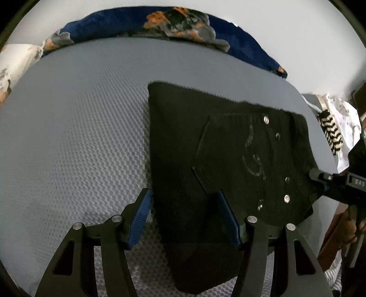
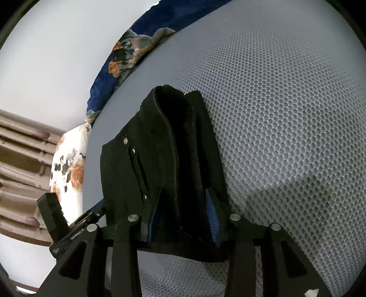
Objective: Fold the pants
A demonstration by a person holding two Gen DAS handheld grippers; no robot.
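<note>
Black pants (image 1: pixel 228 155), folded into a compact bundle, lie on a grey honeycomb-textured mattress (image 1: pixel 80 137), toward its right side in the left wrist view. Back pocket stitching and metal rivets face up.

Left tongs (image 1: pixel 185 219): jaws stand apart, open. The left blue pad (image 1: pixel 140 219) sits over bare mattress just beside the bundle's left edge; the other pad is over the black cloth. The near corner of the bundle lies between the jaws; no squeeze on it visible.

Right tongs (image 2: pixel 183 219): jaws partly apart, with thick folded layers of the pants' edge between the blue pads (image 2: pixel 211 219). Cannot tell whether the pads press the cloth or merely flank it. In the left wrist view the right tongs enter from the far right, at the bundle's right edge.

Beyond the mattress's far edge: a dark blue floral blanket (image 1: pixel 160 20) against a white wall (image 1: pixel 297 34). At right, a black-and-cream striped knit item (image 1: pixel 331 132) on white cloth.
</note>
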